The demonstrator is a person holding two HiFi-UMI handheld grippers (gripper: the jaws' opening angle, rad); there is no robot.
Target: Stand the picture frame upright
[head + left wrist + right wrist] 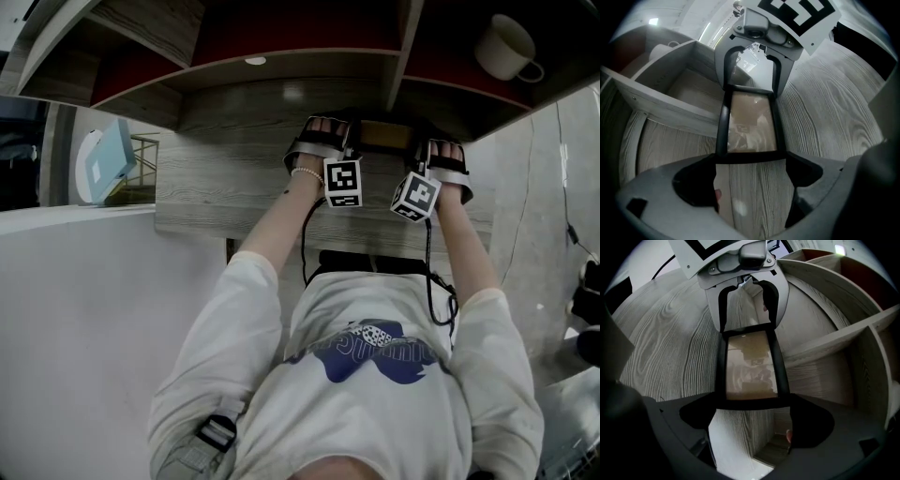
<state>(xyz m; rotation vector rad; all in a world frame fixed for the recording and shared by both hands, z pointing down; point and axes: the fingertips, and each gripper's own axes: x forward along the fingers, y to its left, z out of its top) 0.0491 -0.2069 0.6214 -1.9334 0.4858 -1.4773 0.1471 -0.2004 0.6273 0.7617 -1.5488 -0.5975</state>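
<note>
Both grippers are on it! The left gripper point(751, 161) clamps one short edge of the black-rimmed rectangular picture frame point(750, 124). The right gripper point(752, 404) bites the opposite edge. The frame spans between them over the grey wood-grain desk point(234, 178), just below the grey wooden shelf unit point(281, 66) holding a white mug point(506, 49). Whether the frame touches the desk, I can't tell.

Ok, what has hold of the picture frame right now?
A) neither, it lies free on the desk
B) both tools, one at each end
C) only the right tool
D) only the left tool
B: the left tool has its jaws on one end of the picture frame, and the right tool grips the opposite end, as each gripper view shows.
</note>
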